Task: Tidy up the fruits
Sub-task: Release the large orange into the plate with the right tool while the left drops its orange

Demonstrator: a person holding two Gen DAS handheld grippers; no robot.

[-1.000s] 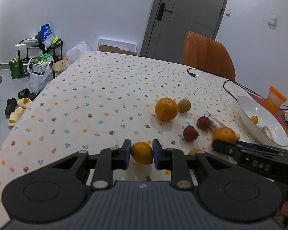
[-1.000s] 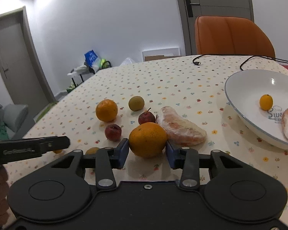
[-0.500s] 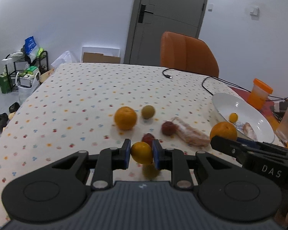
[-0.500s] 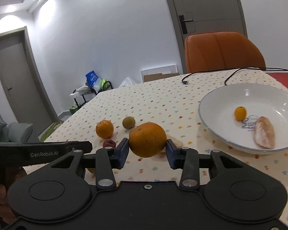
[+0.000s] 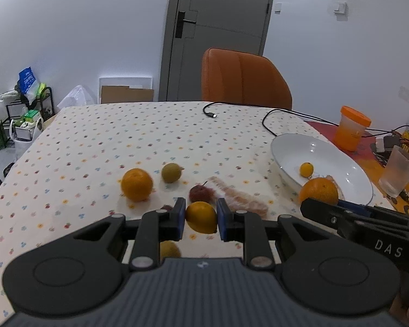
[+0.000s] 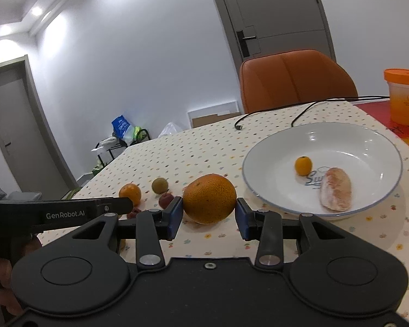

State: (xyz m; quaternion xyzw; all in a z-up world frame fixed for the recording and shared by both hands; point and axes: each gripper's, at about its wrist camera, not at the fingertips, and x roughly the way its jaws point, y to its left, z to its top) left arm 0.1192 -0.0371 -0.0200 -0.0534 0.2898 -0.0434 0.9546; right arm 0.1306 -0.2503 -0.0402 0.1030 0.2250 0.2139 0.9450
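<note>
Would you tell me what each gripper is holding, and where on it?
The left gripper pinches a small yellow-orange fruit across its sides; the right gripper clamps a large orange at its widest middle.

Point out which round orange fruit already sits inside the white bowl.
The small orange kumquat, lying in the white bowl beside the peeled segment; the larger oranges are gripped or on the tablecloth.

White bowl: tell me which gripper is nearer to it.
Right. The right gripper holds an orange just short of the bowl; the left gripper is farther back over the scattered fruit.
</note>
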